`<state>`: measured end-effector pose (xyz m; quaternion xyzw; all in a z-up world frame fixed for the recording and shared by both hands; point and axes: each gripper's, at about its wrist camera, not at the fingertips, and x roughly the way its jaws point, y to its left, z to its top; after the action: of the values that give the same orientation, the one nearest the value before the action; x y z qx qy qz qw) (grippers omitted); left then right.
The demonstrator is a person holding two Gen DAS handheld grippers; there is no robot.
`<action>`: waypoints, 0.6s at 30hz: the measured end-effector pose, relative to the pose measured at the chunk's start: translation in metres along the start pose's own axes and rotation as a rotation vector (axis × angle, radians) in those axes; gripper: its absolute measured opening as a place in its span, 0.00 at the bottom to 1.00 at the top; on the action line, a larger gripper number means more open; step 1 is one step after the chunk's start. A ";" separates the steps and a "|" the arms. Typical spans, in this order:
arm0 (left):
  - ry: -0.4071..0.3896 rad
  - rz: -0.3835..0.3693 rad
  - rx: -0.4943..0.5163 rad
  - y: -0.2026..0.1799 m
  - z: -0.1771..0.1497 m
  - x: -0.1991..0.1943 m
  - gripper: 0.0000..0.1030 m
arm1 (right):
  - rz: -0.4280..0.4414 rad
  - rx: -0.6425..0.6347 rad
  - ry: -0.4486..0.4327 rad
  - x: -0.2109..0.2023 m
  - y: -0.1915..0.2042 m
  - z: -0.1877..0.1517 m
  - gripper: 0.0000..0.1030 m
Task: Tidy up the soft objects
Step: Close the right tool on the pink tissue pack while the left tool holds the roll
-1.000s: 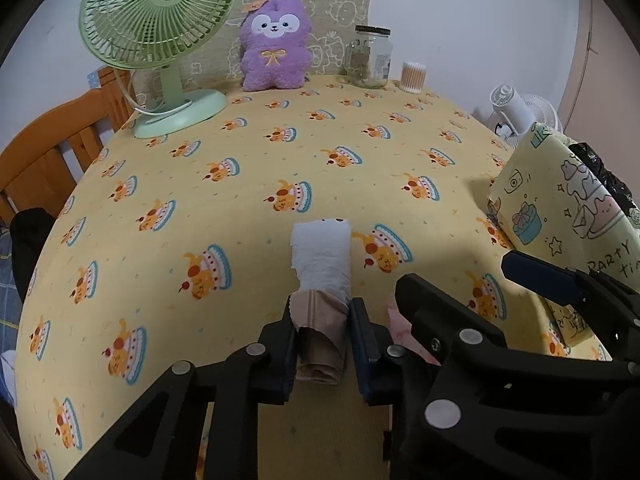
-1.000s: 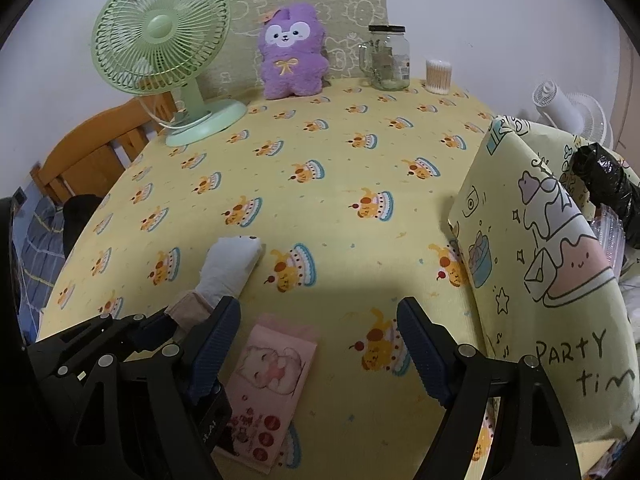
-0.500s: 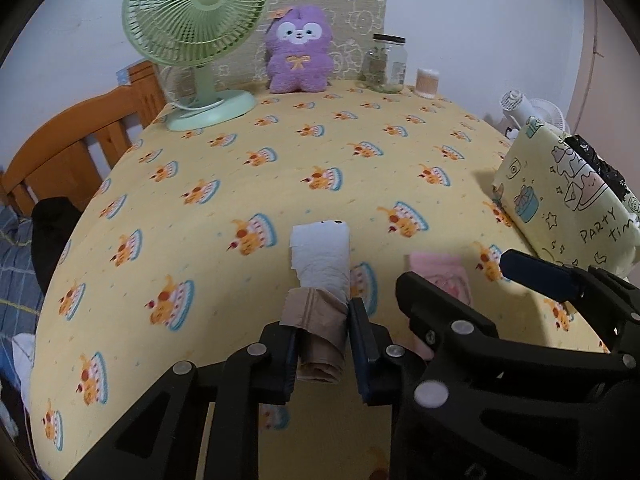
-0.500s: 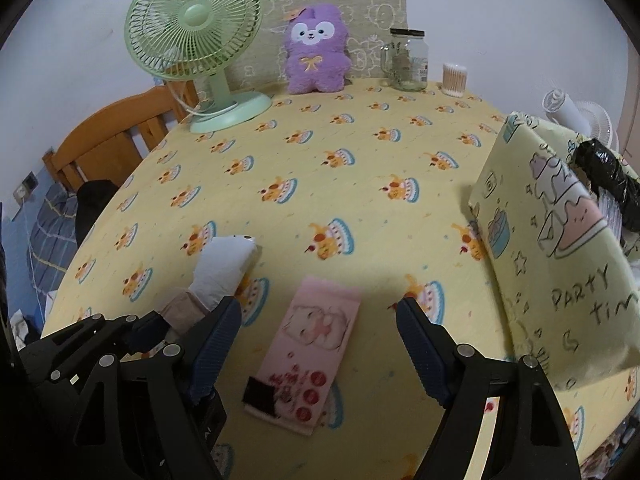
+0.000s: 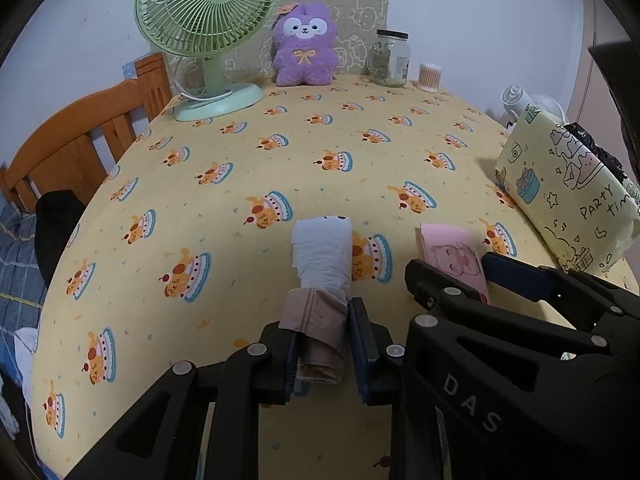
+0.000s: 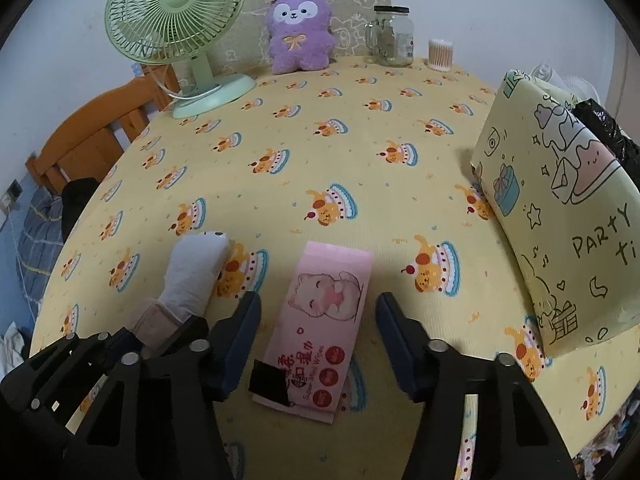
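My left gripper [image 5: 323, 322] is shut on the beige cuff end of a rolled sock [image 5: 322, 258]; its white part sticks forward over the yellow tablecloth. The sock also shows in the right wrist view [image 6: 192, 276], held at lower left by the left gripper [image 6: 156, 336]. My right gripper [image 6: 318, 322] is open and empty, its fingers on either side of a pink wet-wipes pack [image 6: 322, 320] lying flat on the table. The pack also shows in the left wrist view [image 5: 452, 258], partly behind the right gripper [image 5: 452, 276].
A yellow "Party Time" fabric bag [image 6: 560, 216] with a black item inside stands at the right edge. At the back stand a green fan [image 6: 176, 20], a purple plush [image 6: 298, 36], a glass jar [image 6: 394, 36] and a cotton-swab tub [image 6: 440, 54]. A wooden chair [image 5: 80, 140] is at left.
Both grippers have pulled back and up from the table, the left keeping the sock. The right gripper now straddles the pink pack, which sits more centred between its fingers.
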<state>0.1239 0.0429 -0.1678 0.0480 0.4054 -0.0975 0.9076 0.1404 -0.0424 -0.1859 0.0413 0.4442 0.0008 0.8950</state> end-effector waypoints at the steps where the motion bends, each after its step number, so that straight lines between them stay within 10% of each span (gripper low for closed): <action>1: -0.001 0.004 0.002 -0.001 0.001 0.001 0.22 | 0.002 -0.003 -0.001 0.001 0.001 0.000 0.49; 18: 0.009 0.010 -0.051 -0.009 0.024 0.021 0.22 | 0.018 -0.054 -0.004 0.010 -0.011 0.026 0.42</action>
<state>0.1533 0.0274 -0.1669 0.0274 0.4117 -0.0825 0.9072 0.1671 -0.0550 -0.1792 0.0213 0.4419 0.0206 0.8966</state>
